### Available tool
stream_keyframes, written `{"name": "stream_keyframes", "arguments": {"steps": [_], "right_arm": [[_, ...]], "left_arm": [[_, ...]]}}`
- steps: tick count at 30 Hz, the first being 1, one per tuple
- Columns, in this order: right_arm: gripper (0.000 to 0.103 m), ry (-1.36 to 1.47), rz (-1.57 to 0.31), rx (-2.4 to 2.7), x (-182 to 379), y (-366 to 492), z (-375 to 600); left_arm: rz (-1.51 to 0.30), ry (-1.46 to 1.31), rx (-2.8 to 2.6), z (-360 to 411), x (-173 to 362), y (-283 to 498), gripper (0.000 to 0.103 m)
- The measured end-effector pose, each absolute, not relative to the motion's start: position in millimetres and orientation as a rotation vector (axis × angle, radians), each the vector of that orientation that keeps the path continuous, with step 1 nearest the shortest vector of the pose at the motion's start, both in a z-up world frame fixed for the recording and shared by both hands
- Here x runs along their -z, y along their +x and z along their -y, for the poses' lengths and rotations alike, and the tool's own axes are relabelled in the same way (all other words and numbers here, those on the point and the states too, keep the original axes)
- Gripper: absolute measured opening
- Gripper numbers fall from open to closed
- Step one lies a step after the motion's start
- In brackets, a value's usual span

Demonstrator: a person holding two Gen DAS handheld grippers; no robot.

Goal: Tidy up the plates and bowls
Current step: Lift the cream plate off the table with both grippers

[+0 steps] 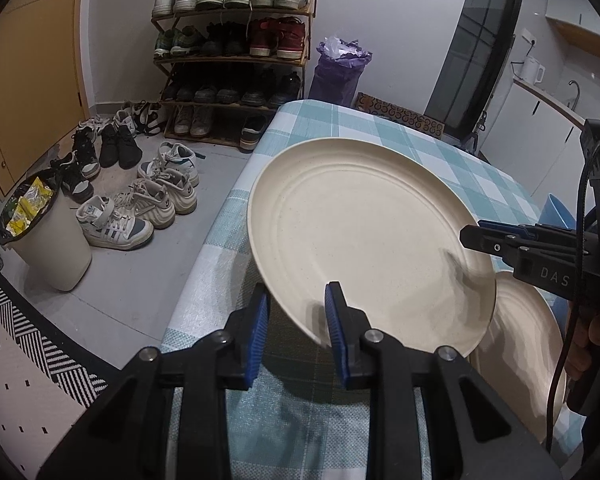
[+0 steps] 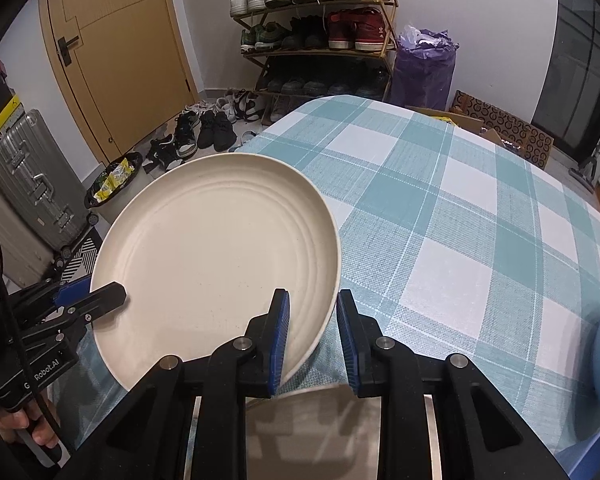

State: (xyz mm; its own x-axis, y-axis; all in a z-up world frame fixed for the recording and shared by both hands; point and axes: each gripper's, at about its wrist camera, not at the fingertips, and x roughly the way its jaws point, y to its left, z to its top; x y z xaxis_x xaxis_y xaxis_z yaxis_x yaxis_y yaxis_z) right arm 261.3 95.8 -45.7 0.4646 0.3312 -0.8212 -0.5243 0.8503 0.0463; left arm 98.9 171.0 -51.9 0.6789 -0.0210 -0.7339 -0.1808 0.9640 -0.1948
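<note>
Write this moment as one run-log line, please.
left tool: shut on cream plate | right tool: shut on it | second plate: below

I count two cream plates: one plate (image 1: 364,236) up off the table (image 1: 440,152), a second plate (image 1: 528,332) lying beneath it. Two grippers on it, my left (image 1: 296,332) and my right (image 2: 314,336). One waste bin (image 1: 48,240), one purple bag (image 1: 338,72), one shoe rack (image 1: 236,40), one suitcase (image 2: 32,184).
</note>
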Motion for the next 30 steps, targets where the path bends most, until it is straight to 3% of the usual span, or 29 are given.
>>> {"name": "stream_keyframes", "arguments": {"steps": [30], "right_arm": [[0.025, -0.183, -0.903, -0.466, 8.4, 219.8, -51.8]], "left_arm": [[-0.781, -0.197, -0.015, -136.6, 24.9, 89.6, 0.026]]}}
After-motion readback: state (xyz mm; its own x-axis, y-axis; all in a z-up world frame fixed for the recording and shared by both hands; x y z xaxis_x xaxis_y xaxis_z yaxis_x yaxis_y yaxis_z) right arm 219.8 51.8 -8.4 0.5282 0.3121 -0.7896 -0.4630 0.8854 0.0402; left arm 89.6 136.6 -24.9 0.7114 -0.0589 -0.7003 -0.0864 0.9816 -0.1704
